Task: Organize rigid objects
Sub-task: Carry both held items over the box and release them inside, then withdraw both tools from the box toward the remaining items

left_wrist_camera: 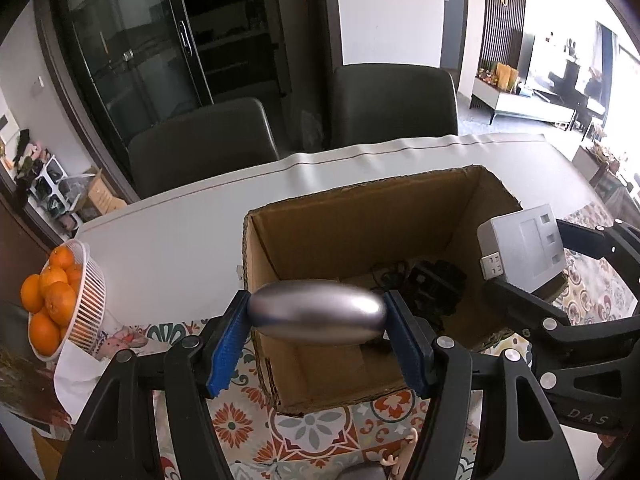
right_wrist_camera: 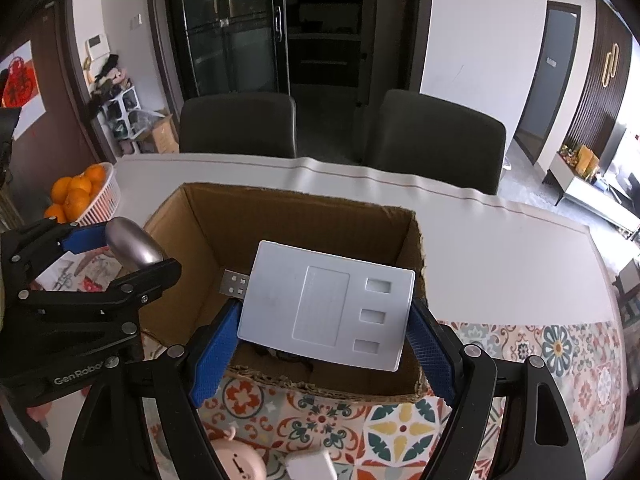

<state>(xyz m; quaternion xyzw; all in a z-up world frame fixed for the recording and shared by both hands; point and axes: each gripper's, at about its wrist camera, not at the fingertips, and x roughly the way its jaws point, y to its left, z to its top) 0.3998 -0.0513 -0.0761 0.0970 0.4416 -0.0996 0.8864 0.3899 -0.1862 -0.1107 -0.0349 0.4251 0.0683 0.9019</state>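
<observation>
My left gripper [left_wrist_camera: 316, 316] is shut on a smooth silver oval object [left_wrist_camera: 316, 312] and holds it above the near rim of an open cardboard box [left_wrist_camera: 344, 216]. My right gripper [right_wrist_camera: 324, 320] is shut on a flat white USB hub [right_wrist_camera: 326, 312] with a USB plug at its left corner, held over the box [right_wrist_camera: 280, 208]. The hub also shows in the left wrist view [left_wrist_camera: 524, 246], at the box's right side. The silver object shows in the right wrist view [right_wrist_camera: 134, 246], left of the box. Dark cables and black items [left_wrist_camera: 428, 284] lie on the box floor.
A white basket of oranges [left_wrist_camera: 86, 276] stands at the table's left edge. The box sits on a patterned tile mat [right_wrist_camera: 560, 352] on a white table [left_wrist_camera: 180, 236]. Two dark chairs [right_wrist_camera: 240, 124] stand behind the table. A white object [right_wrist_camera: 310, 466] and a pinkish object [right_wrist_camera: 240, 460] lie near the front.
</observation>
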